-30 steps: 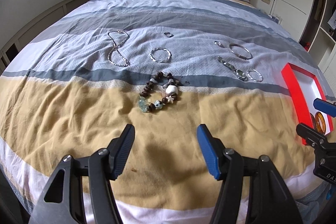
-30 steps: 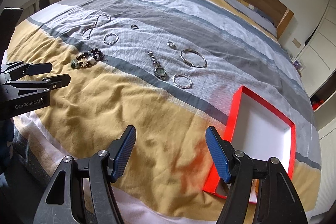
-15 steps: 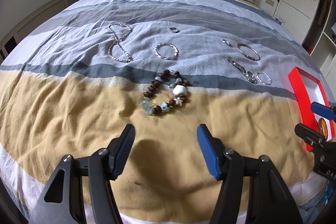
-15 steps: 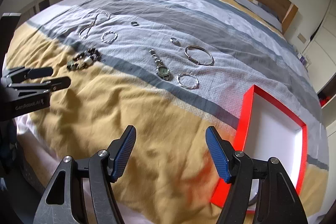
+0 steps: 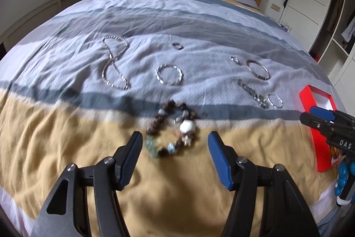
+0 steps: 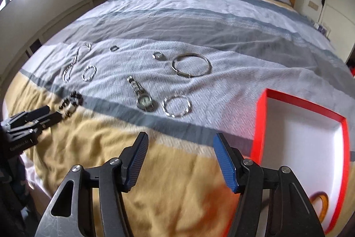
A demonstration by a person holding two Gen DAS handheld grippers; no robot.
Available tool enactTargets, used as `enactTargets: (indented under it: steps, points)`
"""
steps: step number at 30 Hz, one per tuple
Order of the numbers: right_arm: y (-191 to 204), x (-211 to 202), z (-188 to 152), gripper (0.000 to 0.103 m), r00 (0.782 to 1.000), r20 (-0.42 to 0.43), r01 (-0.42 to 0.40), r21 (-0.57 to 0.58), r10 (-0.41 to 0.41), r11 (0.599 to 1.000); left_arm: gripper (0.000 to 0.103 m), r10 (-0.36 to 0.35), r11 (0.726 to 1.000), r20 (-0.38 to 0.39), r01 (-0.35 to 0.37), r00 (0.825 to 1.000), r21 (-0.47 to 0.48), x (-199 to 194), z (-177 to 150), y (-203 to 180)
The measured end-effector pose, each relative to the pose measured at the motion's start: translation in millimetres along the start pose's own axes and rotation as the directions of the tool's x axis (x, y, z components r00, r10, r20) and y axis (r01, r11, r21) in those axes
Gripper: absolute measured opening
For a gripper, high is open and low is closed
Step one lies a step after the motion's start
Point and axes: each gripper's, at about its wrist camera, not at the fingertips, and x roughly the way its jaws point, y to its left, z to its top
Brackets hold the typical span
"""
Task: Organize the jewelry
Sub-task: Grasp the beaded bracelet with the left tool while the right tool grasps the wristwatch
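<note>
On the bed (image 5: 66, 148), spread with a striped yellow, grey and white cover, we see the jewelry laid out in the grey band, and our left gripper (image 5: 173, 146) hangs just short of the beaded bracelet (image 5: 172, 131), its jaws spread wide with the beads ahead of the gap and nothing pinched. Our left view shows that bracelet close and blurred, with the long silver chain (image 5: 115, 63) and twisted bracelet (image 5: 169, 74) beyond it; our right view shows them only small at the left edge. Our right gripper (image 6: 180, 149) has just been closing its jaws a little, yet they stand spread over bare yellow cover with nothing between them. Only the right view shows the watch (image 6: 142, 96) clearly, the thin bracelet (image 6: 176, 106) just beside it, the large bangle (image 6: 191, 64) and a small ring (image 6: 158, 56) farther back. The red box (image 6: 261, 126) lies near the bed's right edge; its white floor holds an amber ring (image 6: 319, 200) in the near corner. Open cover lies between the grippers and the jewelry.
</note>
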Motion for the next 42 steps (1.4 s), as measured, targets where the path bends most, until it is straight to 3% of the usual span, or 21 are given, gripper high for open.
enactTargets:
  steps: [6, 11, 25, 32, 34, 39, 42]
  points:
    - [10, 13, 21, 0.061, 0.995, 0.012, -0.104, 0.001, 0.104, 0.995, 0.059, 0.02, 1.0, 0.006, -0.02, 1.0, -0.002, 9, 8, 9]
    - [29, 29, 37, 0.053, 0.986, 0.014, -0.166, -0.037, 0.167, 0.985, 0.059, -0.013, 1.0, 0.014, 0.013, 1.0, -0.003, 13, 8, 15]
    - [30, 89, 51, 0.042, 0.968, -0.102, -0.236, -0.053, 0.23, 0.97, 0.059, -0.054, 0.997, -0.029, 0.056, 0.998, 0.056, 38, 4, 11]
    - [27, 86, 38, 0.036, 0.965, -0.11, -0.246, -0.062, 0.239, 0.967, 0.059, -0.039, 0.994, -0.033, 0.042, 0.999, 0.097, 41, -2, 1]
    - [25, 87, 38, 0.025, 0.968, -0.104, -0.236, -0.057, 0.229, 0.97, 0.059, -0.048, 0.995, -0.035, 0.051, 0.998, 0.083, 43, -1, 4]
    - [28, 88, 40, 0.025, 0.974, -0.105, -0.212, -0.086, 0.202, 0.974, 0.057, -0.027, 0.994, -0.034, 0.031, 0.999, 0.103, 43, -3, 0]
    - [34, 88, 43, 0.027, 0.979, -0.101, -0.187, -0.12, 0.176, 0.975, 0.044, -0.018, 0.993, -0.031, 0.022, 0.999, 0.12, 42, -4, -3]
